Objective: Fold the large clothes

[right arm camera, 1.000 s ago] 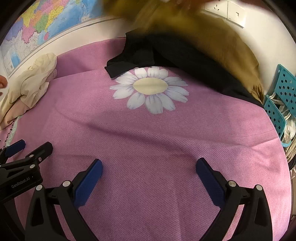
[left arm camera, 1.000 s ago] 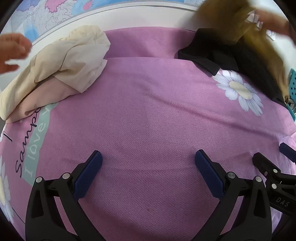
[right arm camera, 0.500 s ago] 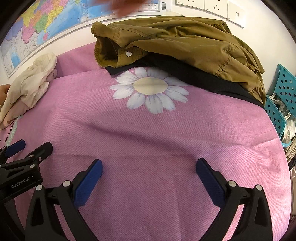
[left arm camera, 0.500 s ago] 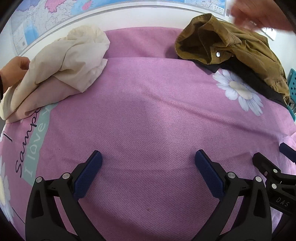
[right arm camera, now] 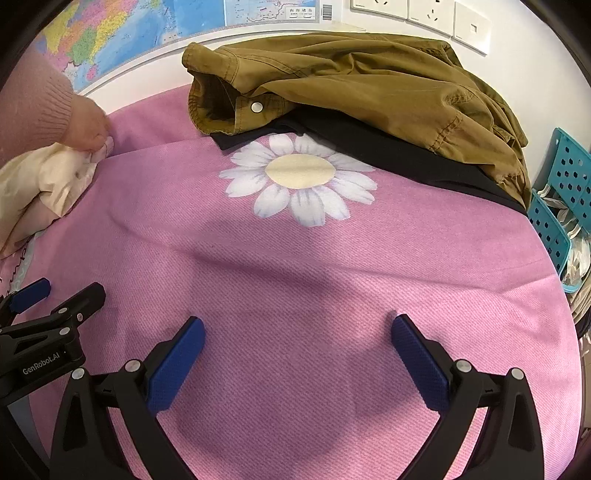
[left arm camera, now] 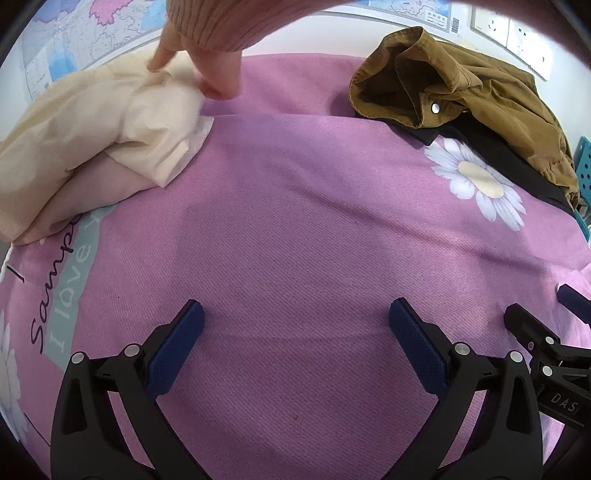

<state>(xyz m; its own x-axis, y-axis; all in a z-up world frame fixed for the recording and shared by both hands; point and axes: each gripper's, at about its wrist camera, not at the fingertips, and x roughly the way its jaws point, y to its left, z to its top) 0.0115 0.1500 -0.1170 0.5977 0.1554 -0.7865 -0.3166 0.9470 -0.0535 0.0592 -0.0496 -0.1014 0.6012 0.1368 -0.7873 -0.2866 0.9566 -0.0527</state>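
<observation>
Pink bedding (left arm camera: 295,229) printed with daisies covers the bed, with a wall map (right arm camera: 155,26) and sockets behind it — a broad bare middle that looks kept free as the folding area. Two heaps of clothes sit at the far edge, well apart. On the right, one olive-brown jacket (right arm camera: 369,85) lies crumpled on top of one black garment (right arm camera: 406,162); I judge these are waiting their turn. On the left, a cream garment (left arm camera: 103,122) lies bunched over a pale pink one (left arm camera: 92,192), and one bare hand (left arm camera: 207,62) in a knit sleeve presses on it, probably arranging it. A teal basket (right arm camera: 569,192) stands off the bed's right side. Both tools rest low over the bedding: left claw (left arm camera: 295,328) and right claw (right arm camera: 295,336) each gape wide, holding nothing — no fold begun.
</observation>
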